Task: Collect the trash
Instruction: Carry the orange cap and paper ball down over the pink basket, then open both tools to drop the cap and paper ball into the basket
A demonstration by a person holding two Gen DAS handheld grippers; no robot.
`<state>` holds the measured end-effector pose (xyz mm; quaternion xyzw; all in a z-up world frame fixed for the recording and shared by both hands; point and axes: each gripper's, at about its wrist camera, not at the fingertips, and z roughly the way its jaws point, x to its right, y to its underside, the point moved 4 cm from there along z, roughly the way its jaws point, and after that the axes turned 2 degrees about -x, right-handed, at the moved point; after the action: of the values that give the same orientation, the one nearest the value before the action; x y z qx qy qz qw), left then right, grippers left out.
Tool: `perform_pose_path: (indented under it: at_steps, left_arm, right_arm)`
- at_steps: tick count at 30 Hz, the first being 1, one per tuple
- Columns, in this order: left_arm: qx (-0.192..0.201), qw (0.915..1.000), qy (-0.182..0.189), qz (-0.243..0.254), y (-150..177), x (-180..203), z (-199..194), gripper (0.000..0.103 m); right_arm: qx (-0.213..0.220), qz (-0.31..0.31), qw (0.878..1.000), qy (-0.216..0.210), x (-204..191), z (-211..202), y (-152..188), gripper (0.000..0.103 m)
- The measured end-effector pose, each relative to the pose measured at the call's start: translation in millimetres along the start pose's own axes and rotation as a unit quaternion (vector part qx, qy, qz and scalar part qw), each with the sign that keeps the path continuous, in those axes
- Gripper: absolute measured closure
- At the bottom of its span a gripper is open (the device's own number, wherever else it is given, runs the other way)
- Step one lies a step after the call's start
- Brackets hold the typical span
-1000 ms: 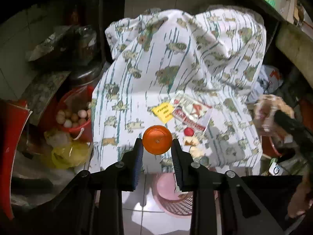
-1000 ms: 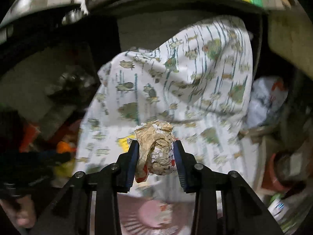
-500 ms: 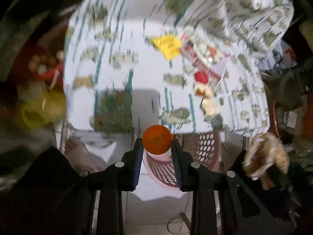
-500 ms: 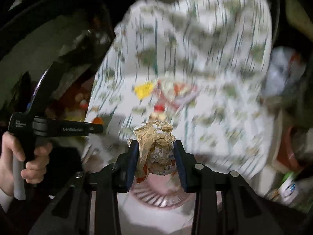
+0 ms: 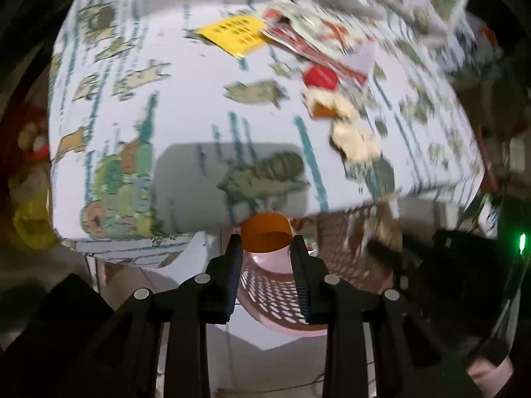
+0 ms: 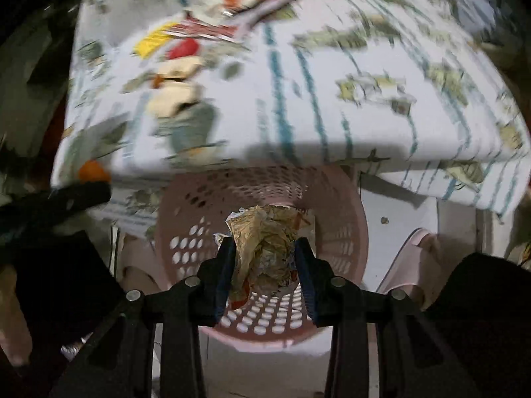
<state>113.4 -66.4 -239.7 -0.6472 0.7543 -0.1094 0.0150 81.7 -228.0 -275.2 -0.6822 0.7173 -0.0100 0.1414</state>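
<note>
We list first an orange cap (image 5: 265,236), clamped between the jaws of the left gripper (image 5: 265,248), held just past the near edge of the table and above the pink perforated basket (image 5: 282,295) on the floor. Second, a crumpled brown paper wad (image 6: 265,248), pinched between the jaws of the right gripper (image 6: 265,258) and hanging directly over the mouth of the same basket (image 6: 335,199). In the right wrist view the left gripper (image 6: 83,195) appears at the left, the orange cap (image 6: 91,169) at its tip. On the table, a patterned white cloth (image 5: 186,116) bears further litter: a yellow slip (image 5: 234,33) at the far side, a red-and-white wrapper (image 5: 318,43) just right of it, a red cap (image 5: 320,76) nearer, then two pale crumpled scraps (image 5: 355,137), which we take to be paper, though blur leaves this uncertain. A yellow bag (image 5: 31,219) lies at the far left below the table edge.
</note>
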Motion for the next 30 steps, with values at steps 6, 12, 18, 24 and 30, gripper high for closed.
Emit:
perform_pose_path:
  at_steps: [6, 12, 18, 24, 30]
  left_arm:
    - [-0.037, 0.9986, -0.024, 0.030, 14, 9, 35, 0.075]
    - [-0.086, 0.9958, -0.023, 0.021, 16, 0, 69, 0.063]
    - [-0.064, 0.9964, -0.051, 0.023, 14, 6, 60, 0.031]
    - [-0.039, 0.9985, -0.034, 0.019, 19, 13, 8, 0.033]
    - [0.051, 0.9982, -0.030, 0.004, 18, 6, -79, 0.033]
  right_arm:
    - [0.022, 0.026, 0.999, 0.011, 15, 22, -3, 0.062]
    - [0.015, 0.019, 1.000, 0.005, 11, 32, -10, 0.051]
    - [0.019, 0.038, 0.999, -0.005, 13, 21, -13, 0.035]
    - [0.027, 0.062, 0.998, 0.013, 16, 2, -13, 0.037]
    - [0.077, 0.018, 0.996, 0.031, -17, -61, -17, 0.037]
